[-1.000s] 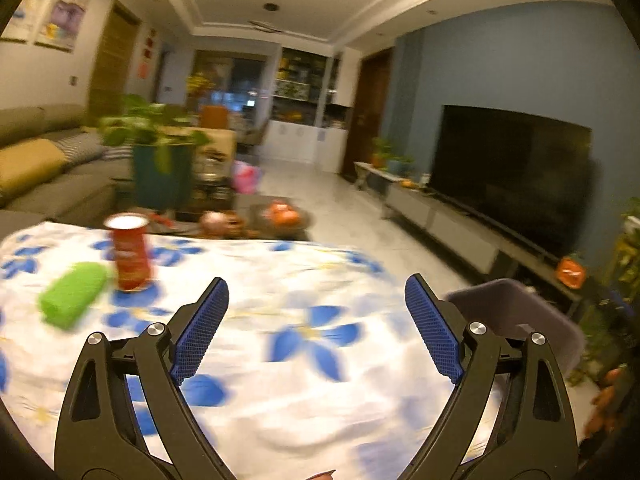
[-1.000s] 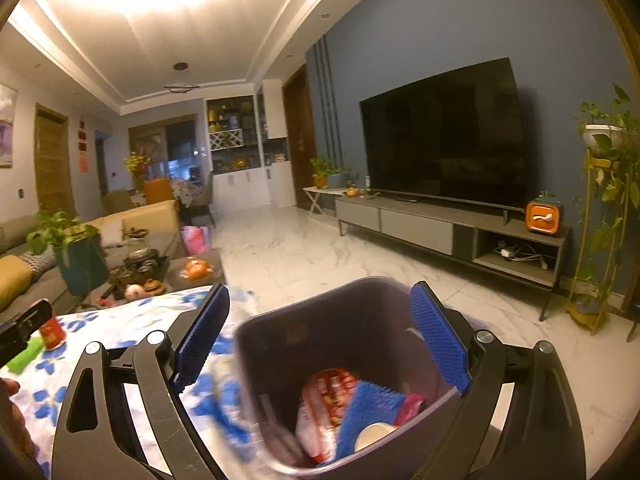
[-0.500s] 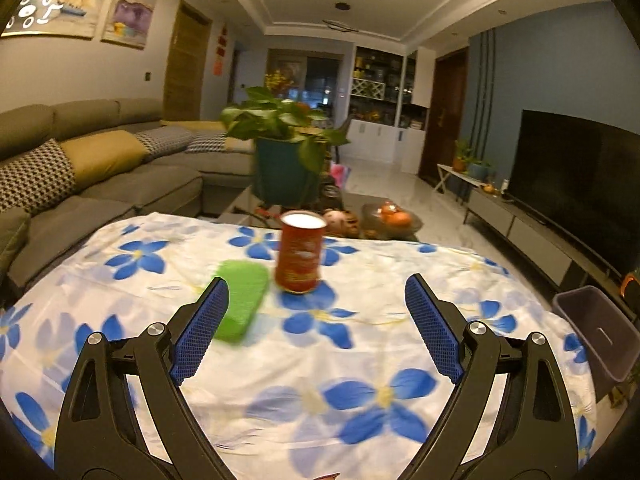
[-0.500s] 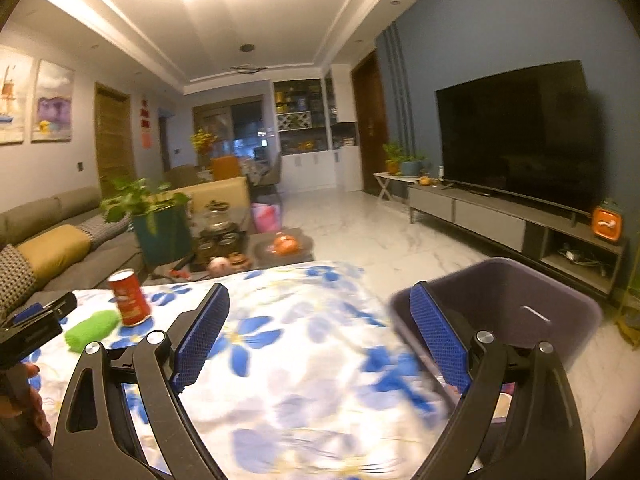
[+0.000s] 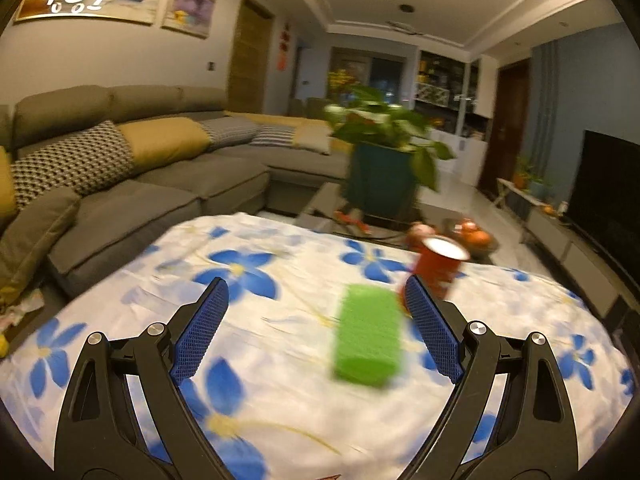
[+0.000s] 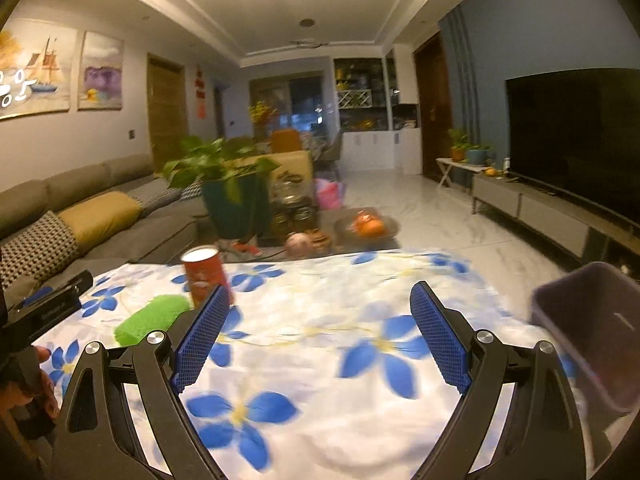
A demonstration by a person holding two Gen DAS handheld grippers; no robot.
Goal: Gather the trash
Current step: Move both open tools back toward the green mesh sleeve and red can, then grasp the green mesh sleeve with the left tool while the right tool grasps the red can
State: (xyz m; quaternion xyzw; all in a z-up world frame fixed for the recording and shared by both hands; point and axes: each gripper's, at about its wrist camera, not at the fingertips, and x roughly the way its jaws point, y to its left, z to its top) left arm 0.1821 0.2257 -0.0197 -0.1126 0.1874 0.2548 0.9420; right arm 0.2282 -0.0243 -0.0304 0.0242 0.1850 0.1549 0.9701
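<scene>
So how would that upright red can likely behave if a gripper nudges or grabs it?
The red can stands tall and narrow on soft floral cloth, so a high nudge could tip it. Once down, its cylindrical shape would probably roll. Its walls look rigid enough for a pinch, though fullness cannot be judged.

The bench (image 5: pixel 280 400) is covered by a white cloth (image 6: pixel 328 384) printed with blue flowers. Two things lie directly on it, just beside each other. One is a green sponge (image 5: pixel 369 338), lying flat with its long side running away from the left camera; whether it touches its neighbour cannot be told through the blur. The other is a red can (image 5: pixel 438 266) with a pale top, standing upright just behind the sponge.
</scene>
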